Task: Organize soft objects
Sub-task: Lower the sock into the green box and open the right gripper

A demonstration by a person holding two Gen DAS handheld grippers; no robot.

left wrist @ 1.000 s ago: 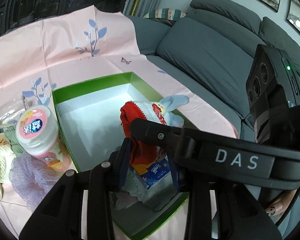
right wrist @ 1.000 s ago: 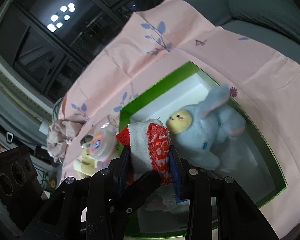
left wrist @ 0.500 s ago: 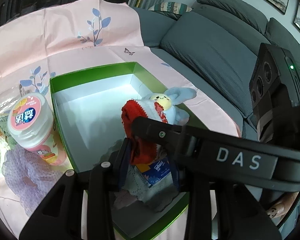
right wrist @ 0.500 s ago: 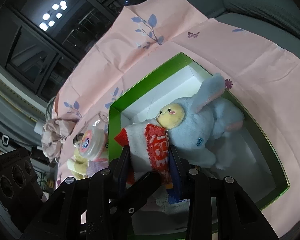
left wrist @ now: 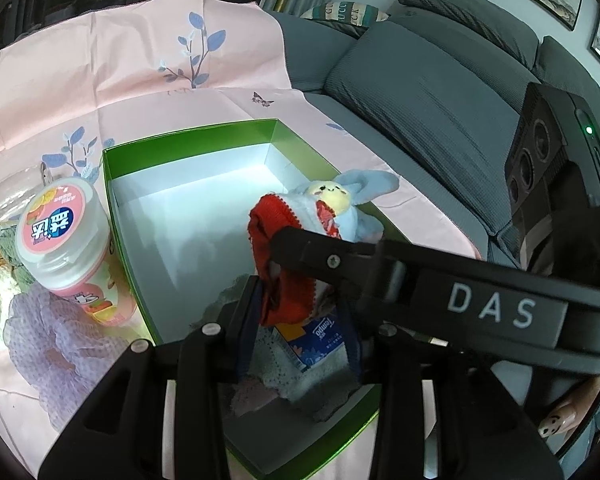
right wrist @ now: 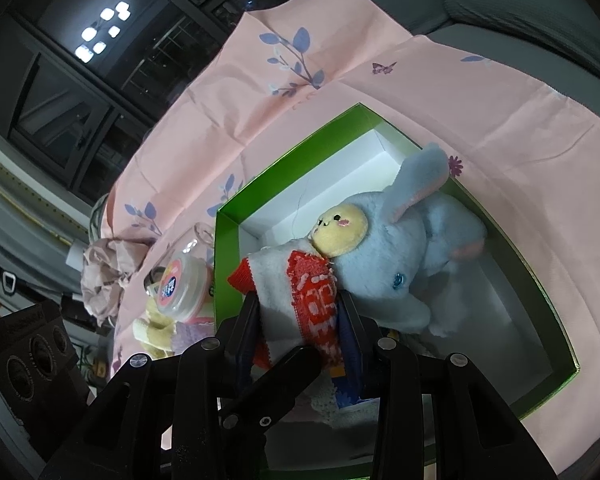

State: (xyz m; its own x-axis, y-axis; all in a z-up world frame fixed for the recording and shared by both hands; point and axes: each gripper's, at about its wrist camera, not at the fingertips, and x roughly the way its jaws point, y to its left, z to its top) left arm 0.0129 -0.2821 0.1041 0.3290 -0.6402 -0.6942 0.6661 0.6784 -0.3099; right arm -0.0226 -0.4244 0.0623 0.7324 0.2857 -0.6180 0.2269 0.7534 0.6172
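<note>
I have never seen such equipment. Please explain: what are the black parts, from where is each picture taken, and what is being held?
There is no robot here. A person carries a black two-finger tool in each hand, and each tool has a wide-angle camera looking along its fingers. One picture is from the left gripper, the other from the right gripper. The bar marked DAS in the left view is the right tool.

Both seem shut on one red-and-white knitted cloth, held over an open green cardboard box. Inside lie a light blue plush rabbit with a yellow face and a blue tissue pack.

The box stands on a pink flowered sheet next to grey sofa cushions. Beside the box are a pink-lidded plastic jar and lilac mesh fabric.
</note>
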